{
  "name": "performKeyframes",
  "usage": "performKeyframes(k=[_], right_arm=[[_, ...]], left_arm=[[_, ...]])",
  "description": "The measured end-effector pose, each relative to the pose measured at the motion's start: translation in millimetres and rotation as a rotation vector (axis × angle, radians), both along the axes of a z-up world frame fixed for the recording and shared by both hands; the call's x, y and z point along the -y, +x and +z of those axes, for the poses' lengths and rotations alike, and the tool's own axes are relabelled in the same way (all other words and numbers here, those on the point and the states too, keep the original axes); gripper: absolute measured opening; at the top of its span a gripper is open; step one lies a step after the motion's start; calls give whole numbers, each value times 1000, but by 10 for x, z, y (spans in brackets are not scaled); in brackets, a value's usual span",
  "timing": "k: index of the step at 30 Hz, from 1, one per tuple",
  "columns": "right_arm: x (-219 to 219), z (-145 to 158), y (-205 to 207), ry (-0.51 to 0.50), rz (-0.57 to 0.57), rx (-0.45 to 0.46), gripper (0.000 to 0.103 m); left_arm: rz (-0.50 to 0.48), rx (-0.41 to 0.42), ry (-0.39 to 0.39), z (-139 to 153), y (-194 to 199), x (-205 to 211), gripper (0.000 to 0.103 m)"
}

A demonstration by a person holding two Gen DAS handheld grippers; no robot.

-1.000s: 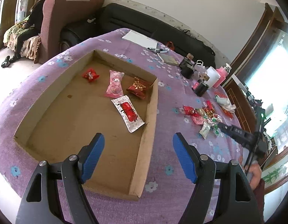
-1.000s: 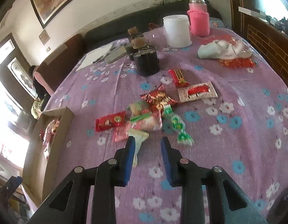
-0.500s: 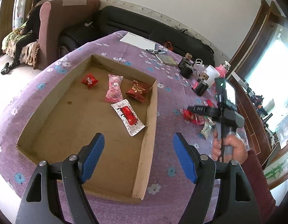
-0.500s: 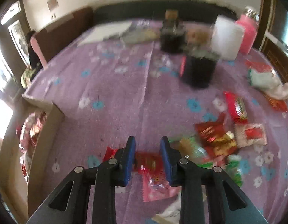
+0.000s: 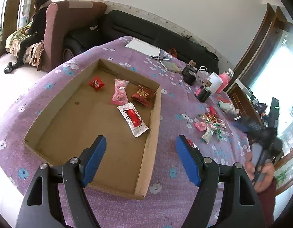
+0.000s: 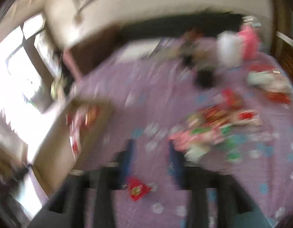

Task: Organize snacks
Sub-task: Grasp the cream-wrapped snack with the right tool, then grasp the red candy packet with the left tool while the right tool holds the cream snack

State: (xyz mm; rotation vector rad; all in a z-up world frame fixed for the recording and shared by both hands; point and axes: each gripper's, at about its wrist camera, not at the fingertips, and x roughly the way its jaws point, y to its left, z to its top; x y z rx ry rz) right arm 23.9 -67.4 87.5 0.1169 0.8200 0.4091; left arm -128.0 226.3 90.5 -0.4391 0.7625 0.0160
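- Four snacks lie in the box point(image 5: 51, 106) ahead of our left gripper point(image 5: 139, 159): a red candy point(image 5: 97, 83), a pink pack point(image 5: 120, 93), a red-gold pack point(image 5: 143, 95) and a white-red wrapper point(image 5: 133, 116).
- Our left gripper hangs wide and empty above the box's near right corner.
- Our right gripper point(image 6: 150, 163) shows blurred, fingers parted, nothing between them.
- A red packet point(image 6: 138, 190) lies on the cloth point(image 6: 146, 104) just below its fingertips.
- The snack pile point(image 6: 213, 129) sits ahead to its right.

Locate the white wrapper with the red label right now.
Left wrist view: the white wrapper lies flat inside the cardboard tray, near its right wall, just in front of the pink packet.
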Motion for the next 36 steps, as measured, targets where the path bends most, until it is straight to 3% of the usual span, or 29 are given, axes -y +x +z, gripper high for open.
performKeyframes(k=[1, 3, 4, 5, 7, 12, 17, 18, 19, 20, 24, 31, 36], right_arm=[[140, 51, -8, 21, -39, 24, 91], [378, 61, -11, 17, -131, 40, 95], [446, -14, 10, -11, -143, -5, 90], [474, -106, 28, -26, -130, -48, 73], [483, -298, 40, -37, -131, -108, 58], [312, -677, 75, -29, -133, -156, 58], [98, -838, 223, -91, -180, -118, 56], [88, -847, 241, -90, -175, -111, 51], [98, -847, 254, -78, -164, -109, 31], [114, -863, 255, -75, -162, -107, 19], [219, -862, 228, -72, -177, -93, 19], [410, -828, 212, -8, -193, -118, 19], [446, -815, 229, 7, -199, -119, 19]], left_arm=[[-7, -4, -8, -12, 9, 23, 76], [-29, -10, -18, -34, 28, 93, 76], [-43, -14, -18, -43, 39, 143, 76], [-64, -19, -17, -51, 55, 210, 76], [-96, -20, -5, -43, 59, 323, 76], [-177, -18, 38, 4, 95, 614, 76], [-240, -42, 76, 1, 225, 878, 76], [-253, -55, 75, -31, 277, 946, 76], [-261, -65, 73, -59, 316, 994, 76], [-270, -74, 74, -88, 356, 1050, 76], [-293, -107, 104, -242, 570, 1306, 76], [-210, -172, 165, -548, 993, 1492, 75], [-231, -204, 211, -751, 1128, 1649, 75]])
